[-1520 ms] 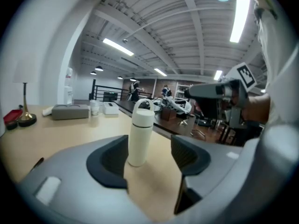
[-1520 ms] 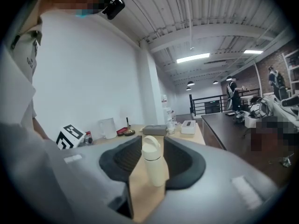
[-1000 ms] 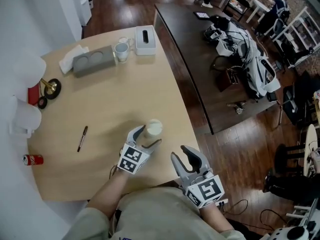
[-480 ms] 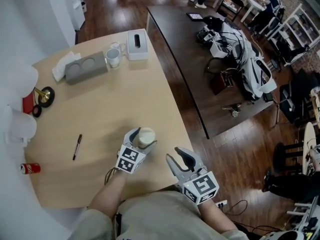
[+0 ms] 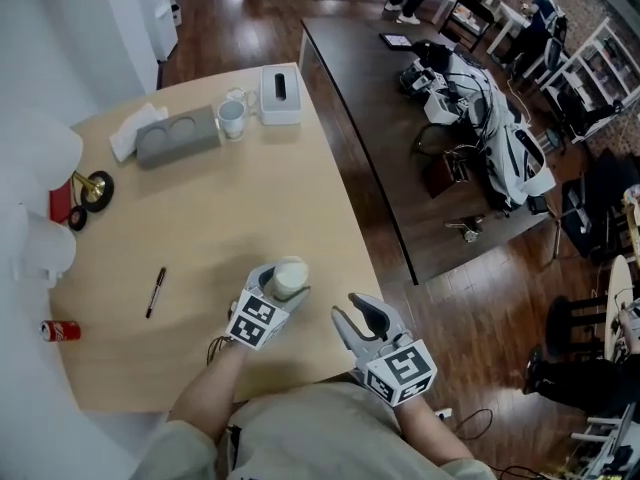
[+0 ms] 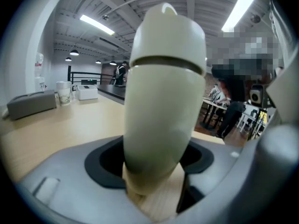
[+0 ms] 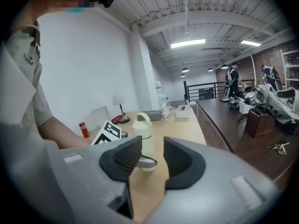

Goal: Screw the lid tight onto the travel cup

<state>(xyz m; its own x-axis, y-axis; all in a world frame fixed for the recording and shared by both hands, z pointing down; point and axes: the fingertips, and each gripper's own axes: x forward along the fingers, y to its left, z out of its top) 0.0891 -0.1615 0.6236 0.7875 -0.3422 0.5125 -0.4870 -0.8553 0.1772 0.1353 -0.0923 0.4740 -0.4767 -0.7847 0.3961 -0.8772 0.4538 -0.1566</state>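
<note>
The travel cup (image 5: 291, 270) stood near the table's (image 5: 200, 198) front edge. The left gripper (image 5: 283, 284) hemmed in its near side, its jaws having just been closing on the cup. The cup's top and far side were clear. Bare tabletop separated it from the right gripper (image 5: 352, 313), whose jaws were apart and empty. A pen (image 5: 156, 291) lay well to the left.
</note>
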